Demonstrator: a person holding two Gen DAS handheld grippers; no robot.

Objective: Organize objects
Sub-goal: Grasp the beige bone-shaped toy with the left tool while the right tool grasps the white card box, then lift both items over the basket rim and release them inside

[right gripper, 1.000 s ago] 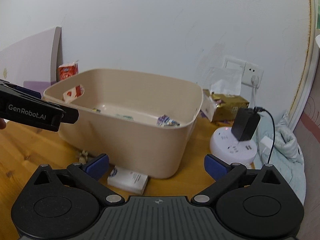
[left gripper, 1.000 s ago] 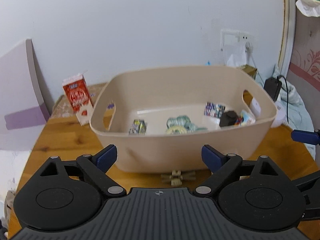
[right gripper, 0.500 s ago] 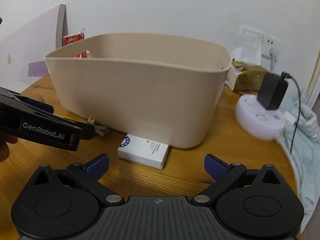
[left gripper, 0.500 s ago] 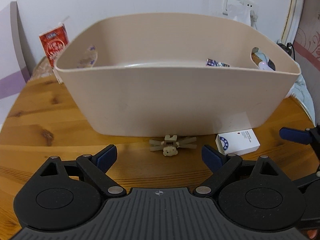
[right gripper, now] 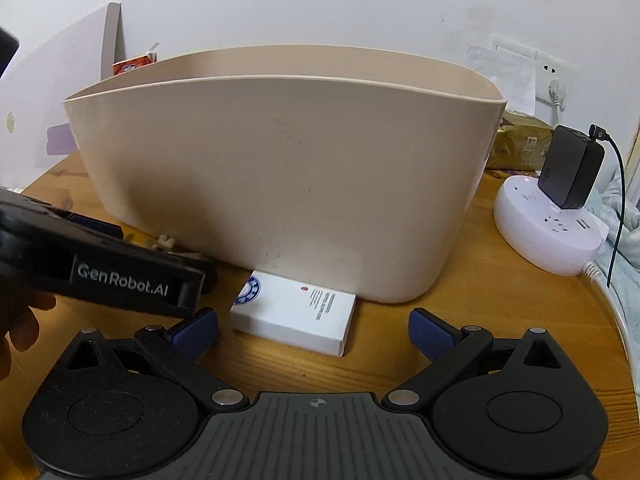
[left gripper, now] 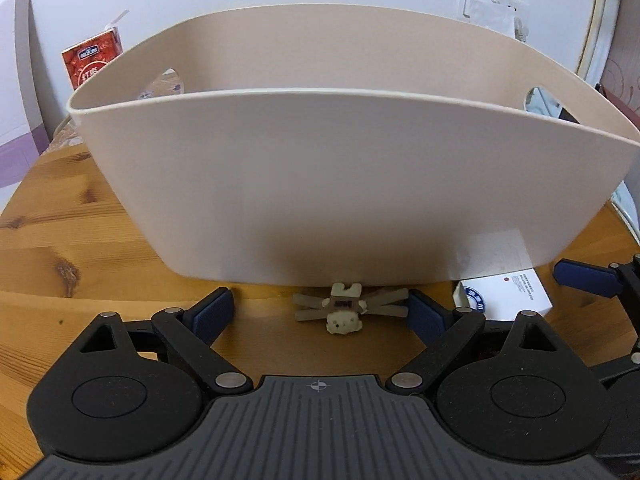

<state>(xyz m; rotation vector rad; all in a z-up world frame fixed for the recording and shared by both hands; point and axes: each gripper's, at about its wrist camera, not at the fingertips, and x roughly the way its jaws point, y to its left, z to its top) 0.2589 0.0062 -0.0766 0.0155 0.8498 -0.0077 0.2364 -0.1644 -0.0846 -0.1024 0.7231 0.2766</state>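
Two open claws low at frame bottom: left claw [left gripper: 320, 312] straddles toy [left gripper: 347, 312], right claw [right gripper: 313, 330] faces box [right gripper: 294, 316]; either may jam against tub [left gripper: 340, 184].

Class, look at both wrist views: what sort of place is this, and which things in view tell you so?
Probably a room in a home, perhaps a bedroom corner. A wooden table against a white wall carries a beige storage bin, a round power strip with a charger, and a red carton.
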